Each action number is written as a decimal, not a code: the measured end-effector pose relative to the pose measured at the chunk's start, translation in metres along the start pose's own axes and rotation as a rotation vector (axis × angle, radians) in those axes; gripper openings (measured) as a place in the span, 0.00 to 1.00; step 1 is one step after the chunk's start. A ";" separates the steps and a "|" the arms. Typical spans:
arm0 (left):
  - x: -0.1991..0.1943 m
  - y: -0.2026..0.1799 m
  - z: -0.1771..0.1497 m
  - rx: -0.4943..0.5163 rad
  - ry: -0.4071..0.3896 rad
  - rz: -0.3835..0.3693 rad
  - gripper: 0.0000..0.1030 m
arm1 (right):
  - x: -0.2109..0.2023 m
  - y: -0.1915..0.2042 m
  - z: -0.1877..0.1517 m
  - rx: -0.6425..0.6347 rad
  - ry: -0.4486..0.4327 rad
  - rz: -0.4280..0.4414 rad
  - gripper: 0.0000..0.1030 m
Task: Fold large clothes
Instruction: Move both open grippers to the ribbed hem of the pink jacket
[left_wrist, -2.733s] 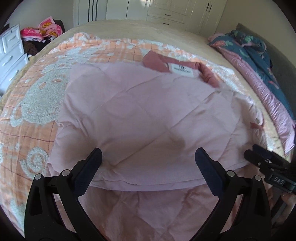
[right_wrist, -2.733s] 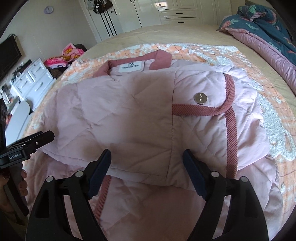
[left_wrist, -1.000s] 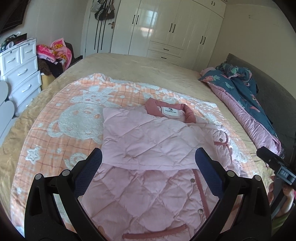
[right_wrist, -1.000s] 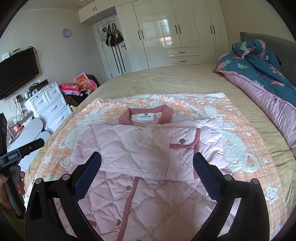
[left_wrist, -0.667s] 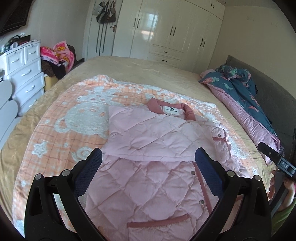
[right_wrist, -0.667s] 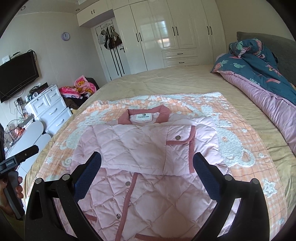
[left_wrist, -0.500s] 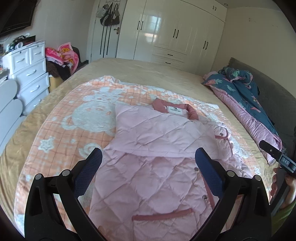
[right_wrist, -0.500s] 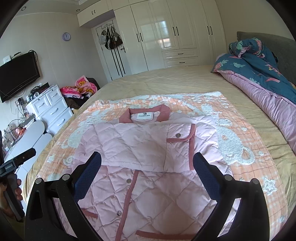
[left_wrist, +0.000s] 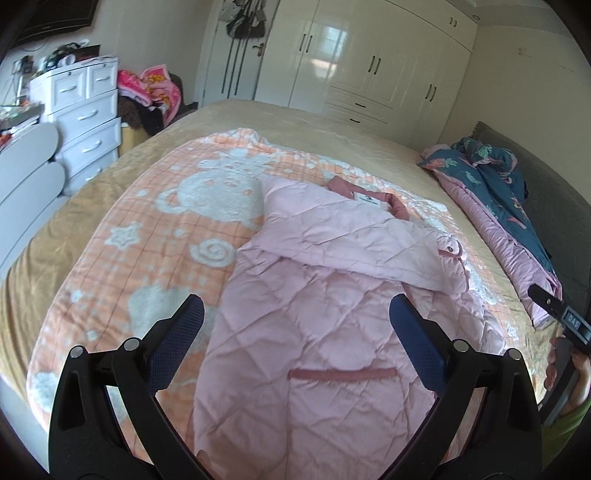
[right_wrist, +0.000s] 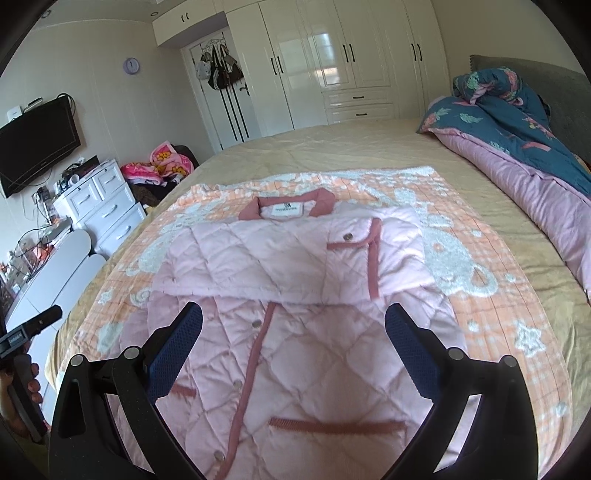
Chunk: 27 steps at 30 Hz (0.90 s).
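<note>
A pink quilted jacket (left_wrist: 332, 302) with darker pink trim lies on the bed, collar at the far end. Its sleeves are folded across the chest, and it also shows in the right wrist view (right_wrist: 295, 295). My left gripper (left_wrist: 295, 328) is open and empty, held above the jacket's lower left part. My right gripper (right_wrist: 293, 328) is open and empty, held above the jacket's lower front with its snap placket (right_wrist: 255, 354). Each gripper shows at the edge of the other's view, the right one (left_wrist: 557, 314) and the left one (right_wrist: 26, 332).
An orange and white bear blanket (left_wrist: 166, 229) lies under the jacket on the tan bed (right_wrist: 369, 151). A blue and pink duvet (right_wrist: 517, 136) is piled along the right side. White drawers (left_wrist: 85, 122) stand at the left, wardrobes (right_wrist: 332, 62) at the back.
Both grippers have pulled back from the jacket and stayed open. The left one has shifted to the left and lower over the hem. The jacket has not moved.
</note>
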<state>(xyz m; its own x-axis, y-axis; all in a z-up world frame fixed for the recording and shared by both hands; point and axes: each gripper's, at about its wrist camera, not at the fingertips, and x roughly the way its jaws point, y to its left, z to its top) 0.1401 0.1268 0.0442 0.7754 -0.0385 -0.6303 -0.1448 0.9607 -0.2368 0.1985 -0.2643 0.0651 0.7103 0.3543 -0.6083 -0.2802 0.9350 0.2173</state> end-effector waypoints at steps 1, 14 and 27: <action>-0.003 0.001 -0.001 -0.003 -0.001 0.003 0.91 | -0.004 -0.002 -0.004 0.002 0.005 -0.003 0.96; -0.040 0.014 -0.029 -0.020 0.002 0.043 0.91 | -0.044 -0.012 -0.036 0.000 0.038 -0.041 0.96; -0.053 0.014 -0.063 0.009 0.049 0.076 0.91 | -0.059 -0.018 -0.063 -0.005 0.099 -0.052 0.96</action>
<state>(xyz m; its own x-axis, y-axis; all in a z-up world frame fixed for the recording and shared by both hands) 0.0582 0.1246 0.0281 0.7312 0.0215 -0.6819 -0.1968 0.9637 -0.1806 0.1209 -0.3031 0.0494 0.6571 0.3013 -0.6910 -0.2474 0.9521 0.1799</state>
